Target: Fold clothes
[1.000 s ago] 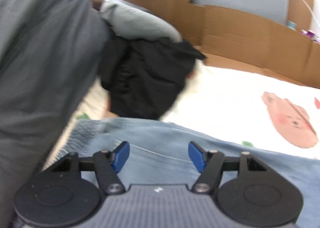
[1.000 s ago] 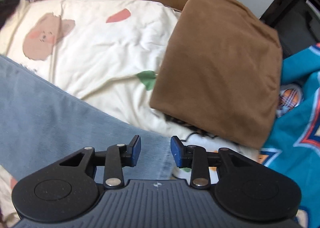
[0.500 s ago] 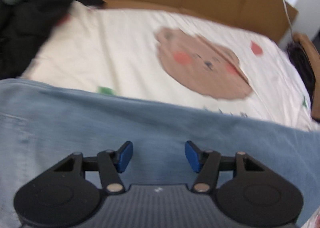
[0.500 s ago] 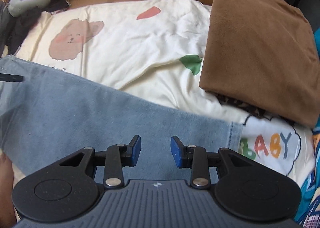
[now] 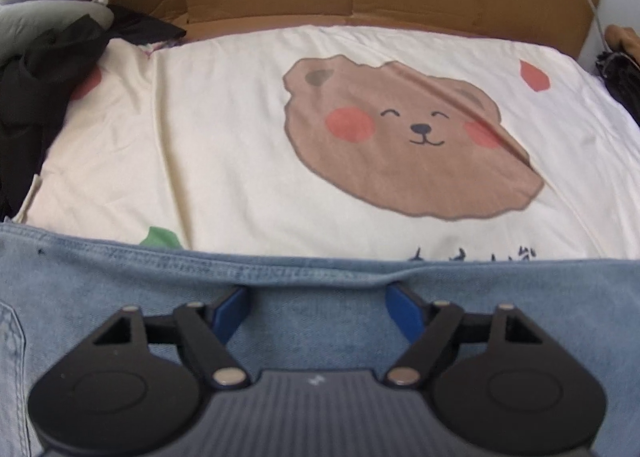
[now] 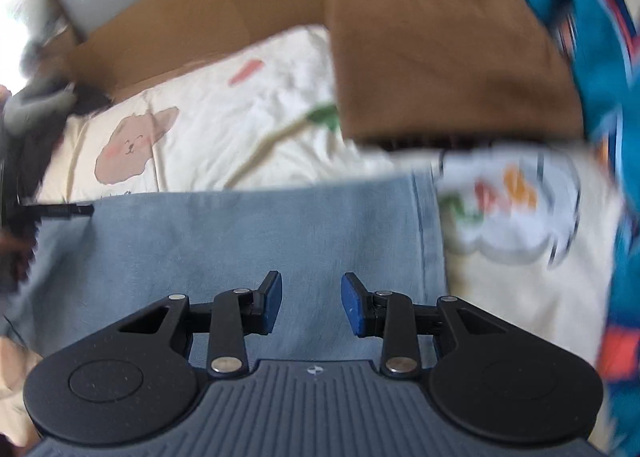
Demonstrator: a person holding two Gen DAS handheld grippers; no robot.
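Both my grippers, left gripper [image 5: 318, 311] (jaws just widened) and right gripper [image 6: 311, 303], hang open over jeans [image 6: 240, 241] lying lengthwise left-right; bedsheet [image 5: 224, 153] lettering unreadable.

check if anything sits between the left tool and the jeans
Nothing visible does. The left tool is open right over the jeans, its jaws having just opened wider, blue pads at the far seamed edge. The dark clothes pile lies well off to the left on the bear-print sheet.

jeans [image 5: 320, 321]: showing light blue denim under the pads
bedsheet [image 5: 224, 145]: showing cream with a brown bear print ahead
folded garment [image 6: 440, 57]: showing plain brown, ahead-right
gripper pads [image 6: 272, 301]: showing blue
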